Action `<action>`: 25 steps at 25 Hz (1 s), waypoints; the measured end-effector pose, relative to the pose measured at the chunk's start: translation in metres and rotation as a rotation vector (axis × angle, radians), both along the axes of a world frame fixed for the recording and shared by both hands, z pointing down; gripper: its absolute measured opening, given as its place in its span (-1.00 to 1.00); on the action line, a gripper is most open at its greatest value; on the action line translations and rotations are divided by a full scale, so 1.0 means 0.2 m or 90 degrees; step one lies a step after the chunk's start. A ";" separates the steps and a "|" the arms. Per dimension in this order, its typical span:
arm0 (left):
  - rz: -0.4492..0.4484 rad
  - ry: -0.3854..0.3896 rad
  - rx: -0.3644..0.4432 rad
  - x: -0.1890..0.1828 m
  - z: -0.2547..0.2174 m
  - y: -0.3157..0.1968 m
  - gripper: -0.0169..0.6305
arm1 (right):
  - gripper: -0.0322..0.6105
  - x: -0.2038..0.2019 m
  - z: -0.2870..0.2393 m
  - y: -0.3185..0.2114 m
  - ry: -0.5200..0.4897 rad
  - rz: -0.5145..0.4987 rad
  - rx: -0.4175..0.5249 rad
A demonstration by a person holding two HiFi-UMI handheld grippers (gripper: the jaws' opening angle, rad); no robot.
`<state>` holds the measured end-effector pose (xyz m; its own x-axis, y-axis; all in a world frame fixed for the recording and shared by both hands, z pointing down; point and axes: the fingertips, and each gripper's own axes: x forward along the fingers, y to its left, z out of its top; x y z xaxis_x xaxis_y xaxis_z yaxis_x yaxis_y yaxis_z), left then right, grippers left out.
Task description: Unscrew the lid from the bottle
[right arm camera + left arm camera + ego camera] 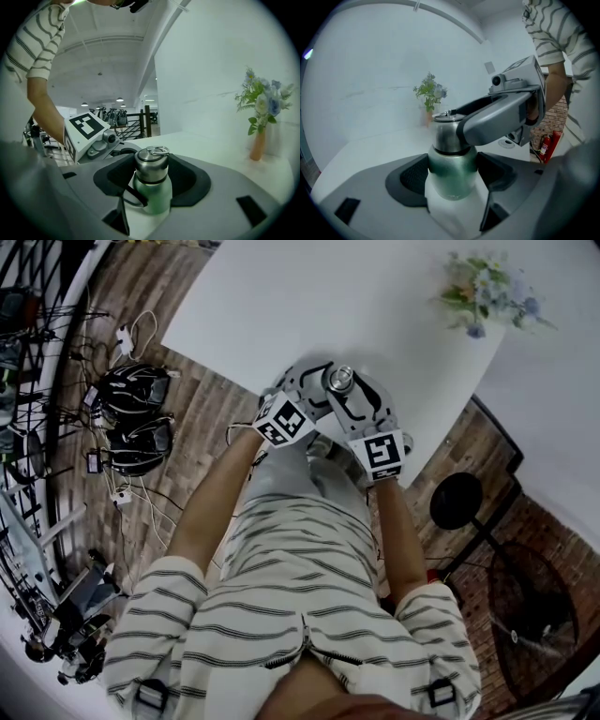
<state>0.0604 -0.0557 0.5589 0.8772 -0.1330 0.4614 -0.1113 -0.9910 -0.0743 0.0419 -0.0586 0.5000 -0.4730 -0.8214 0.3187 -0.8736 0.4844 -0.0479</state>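
A green bottle (452,173) with a steel lid (151,164) stands upright near the front edge of the white table (281,296). My left gripper (452,185) is shut on the green body, one black pad against each side. The right gripper (151,174) comes in from the other side and its pads sit against the steel lid (446,133), which carries a small ring on top. In the head view both grippers meet around the lid (339,381), the left gripper (314,390) from the left and the right gripper (361,399) from the right. A black strap (133,197) hangs off the bottle's neck.
A small vase of flowers (487,292) stands at the table's far right corner. The table edge runs just in front of the bottle. On the wood floor to the left lie two dark helmets (136,413) and cables. A black round stand (459,501) sits at right.
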 end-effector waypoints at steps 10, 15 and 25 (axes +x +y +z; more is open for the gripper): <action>0.007 -0.003 0.000 -0.01 0.01 0.00 0.07 | -0.17 -0.02 -0.01 0.02 0.011 -0.305 0.012; 0.010 -0.003 -0.001 -0.01 0.01 0.01 0.07 | -0.17 -0.03 0.00 0.03 0.032 -0.431 -0.023; 0.015 -0.004 -0.004 0.00 0.00 0.00 0.08 | -0.17 -0.03 -0.01 0.03 0.061 -0.552 -0.065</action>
<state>0.0610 -0.0551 0.5597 0.8771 -0.1098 0.4677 -0.0874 -0.9938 -0.0693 0.0366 -0.0529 0.4988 -0.8847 -0.1503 0.4414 -0.2020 0.9767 -0.0723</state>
